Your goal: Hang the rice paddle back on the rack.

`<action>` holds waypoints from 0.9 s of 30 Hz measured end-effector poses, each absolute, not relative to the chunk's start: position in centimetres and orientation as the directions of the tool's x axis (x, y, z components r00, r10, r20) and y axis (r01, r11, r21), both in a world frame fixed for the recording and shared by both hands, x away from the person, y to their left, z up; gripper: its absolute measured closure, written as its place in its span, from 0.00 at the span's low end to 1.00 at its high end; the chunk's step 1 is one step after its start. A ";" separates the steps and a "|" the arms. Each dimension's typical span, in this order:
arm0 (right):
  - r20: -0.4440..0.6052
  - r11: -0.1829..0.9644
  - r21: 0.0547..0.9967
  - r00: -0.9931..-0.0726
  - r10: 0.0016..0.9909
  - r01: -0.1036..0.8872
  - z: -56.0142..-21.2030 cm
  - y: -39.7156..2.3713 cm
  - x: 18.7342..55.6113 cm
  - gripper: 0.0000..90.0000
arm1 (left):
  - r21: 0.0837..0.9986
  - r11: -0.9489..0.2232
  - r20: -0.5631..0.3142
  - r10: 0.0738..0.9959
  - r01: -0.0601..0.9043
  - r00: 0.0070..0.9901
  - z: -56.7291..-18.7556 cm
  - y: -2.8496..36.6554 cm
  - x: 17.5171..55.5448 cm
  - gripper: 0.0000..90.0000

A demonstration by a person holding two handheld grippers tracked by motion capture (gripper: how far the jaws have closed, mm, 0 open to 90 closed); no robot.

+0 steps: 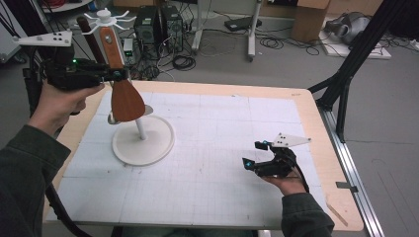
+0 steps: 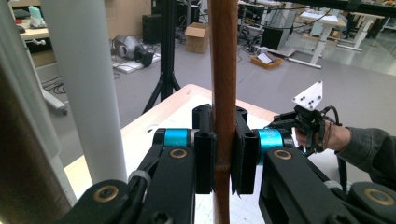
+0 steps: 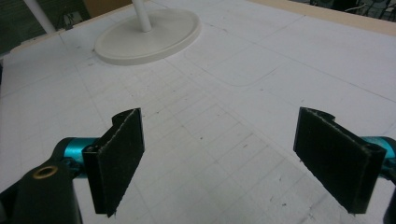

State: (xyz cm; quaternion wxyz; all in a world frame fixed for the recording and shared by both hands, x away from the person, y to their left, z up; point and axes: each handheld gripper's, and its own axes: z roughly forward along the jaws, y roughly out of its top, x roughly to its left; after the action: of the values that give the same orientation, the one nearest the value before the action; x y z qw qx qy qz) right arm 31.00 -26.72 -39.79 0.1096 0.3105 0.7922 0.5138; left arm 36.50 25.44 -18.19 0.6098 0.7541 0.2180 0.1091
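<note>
A wooden spatula (image 1: 121,84) hangs upright beside a white rack with a round base (image 1: 143,140), a thin pole and hooked arms at its top (image 1: 107,19). My left gripper (image 1: 117,75) is shut on the spatula's handle (image 2: 223,93), high above the table's left side, with the blade hanging below the jaws. A dark wooden handle (image 1: 88,34) of another utensil stands just behind it. Low over the mat at the right, my right gripper (image 1: 256,156) stands open with nothing between its pads (image 3: 116,156).
A white gridded mat (image 1: 212,148) covers the wooden table (image 1: 316,123). A metal spoon bowl (image 1: 112,118) shows beside the rack's pole. A black tripod leg (image 1: 346,84) stands off the right edge. Cables and computer cases lie on the floor behind.
</note>
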 end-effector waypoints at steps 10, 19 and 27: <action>0.149 0.273 0.882 -0.778 0.611 0.383 -39.8 -26.8 31.0 0.17 | 0.965 -0.173 -0.091 0.487 0.198 0.869 -18.4 25.4 36.7 0.89; 0.149 0.274 0.882 -0.778 0.610 0.384 -39.8 -26.7 30.9 0.17 | 0.961 -0.201 -0.057 0.535 0.192 0.843 -18.4 25.7 36.4 0.77; 0.152 0.272 0.881 -0.776 0.613 0.388 -39.7 -26.7 30.9 0.17 | 0.958 -0.211 -0.046 0.552 0.193 0.832 -18.5 26.2 36.0 0.71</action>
State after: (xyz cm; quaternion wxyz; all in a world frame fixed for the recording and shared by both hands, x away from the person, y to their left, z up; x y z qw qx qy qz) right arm 30.88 -26.73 -39.73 0.1094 0.3166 0.7900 0.5135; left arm 36.00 26.17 -18.48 0.5787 0.7624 0.2445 0.1552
